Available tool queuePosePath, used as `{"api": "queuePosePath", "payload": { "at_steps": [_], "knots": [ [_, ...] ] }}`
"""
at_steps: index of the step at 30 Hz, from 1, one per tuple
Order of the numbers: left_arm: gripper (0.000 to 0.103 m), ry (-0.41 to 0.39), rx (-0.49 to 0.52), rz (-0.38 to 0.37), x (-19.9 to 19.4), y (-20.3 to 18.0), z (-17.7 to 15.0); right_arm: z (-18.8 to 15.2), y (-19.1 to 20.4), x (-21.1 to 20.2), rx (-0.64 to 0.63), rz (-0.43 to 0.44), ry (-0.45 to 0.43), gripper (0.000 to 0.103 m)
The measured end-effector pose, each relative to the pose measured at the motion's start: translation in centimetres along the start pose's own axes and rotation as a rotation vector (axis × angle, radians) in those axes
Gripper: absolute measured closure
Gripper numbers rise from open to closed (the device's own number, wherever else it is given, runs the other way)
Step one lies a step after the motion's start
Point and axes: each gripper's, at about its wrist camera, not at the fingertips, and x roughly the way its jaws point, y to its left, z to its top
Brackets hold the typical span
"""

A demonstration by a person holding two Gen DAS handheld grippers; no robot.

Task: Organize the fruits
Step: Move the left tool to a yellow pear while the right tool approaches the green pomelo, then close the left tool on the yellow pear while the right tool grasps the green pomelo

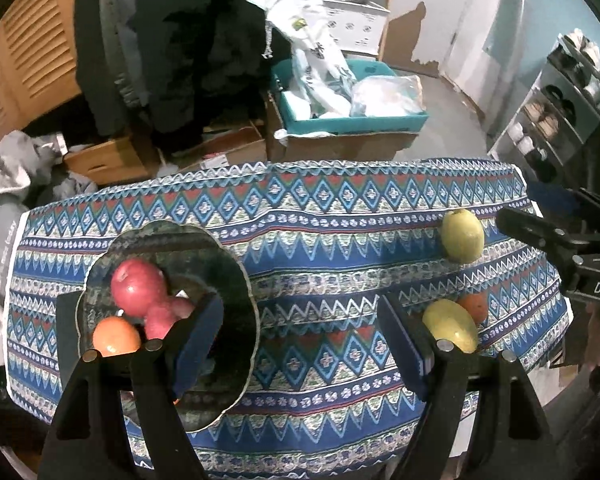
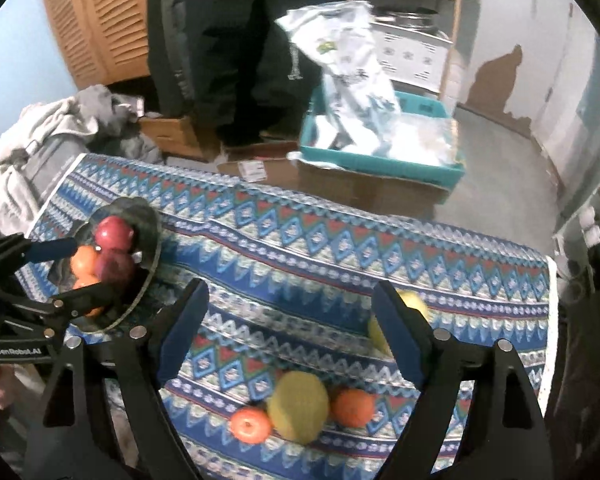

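A glass plate on the patterned cloth holds two red apples and an orange; it also shows in the right wrist view. My left gripper is open and empty, its left finger over the plate. On the cloth to the right lie a yellow-green fruit, another yellow fruit and an orange. My right gripper is open and empty above a yellow fruit flanked by two oranges. Another yellow fruit is half hidden by its right finger.
The table's cloth ends at the far edge. Beyond it stand cardboard boxes, a teal bin with plastic bags, a person in dark clothes and grey clothing. A shoe rack is at the right.
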Motion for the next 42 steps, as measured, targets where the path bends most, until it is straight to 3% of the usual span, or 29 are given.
{"api": "queuePosePath", "payload": {
  "at_steps": [7,18,28,42],
  "knots": [
    [0.022,0.025,0.046,0.000,1.9,-2.3,0.9,-1.3,-3.8,1.0,0.050,-0.037,0.043,0.016],
    [0.022,0.057,0.055,-0.006,5.4,-3.2,2.2,-2.5,-8.4,6.2,0.130,-0.070,0.153,0.016],
    [0.022,0.108,0.036,-0.018,9.5,-3.2,2.9,-3.0,-10.0,11.9,0.140,-0.087,0.242,0.016],
    [0.022,0.160,0.044,-0.050,13.0,-4.4,3.4,-4.1,-11.0,16.6,0.153,-0.088,0.318,0.016]
  ]
}}
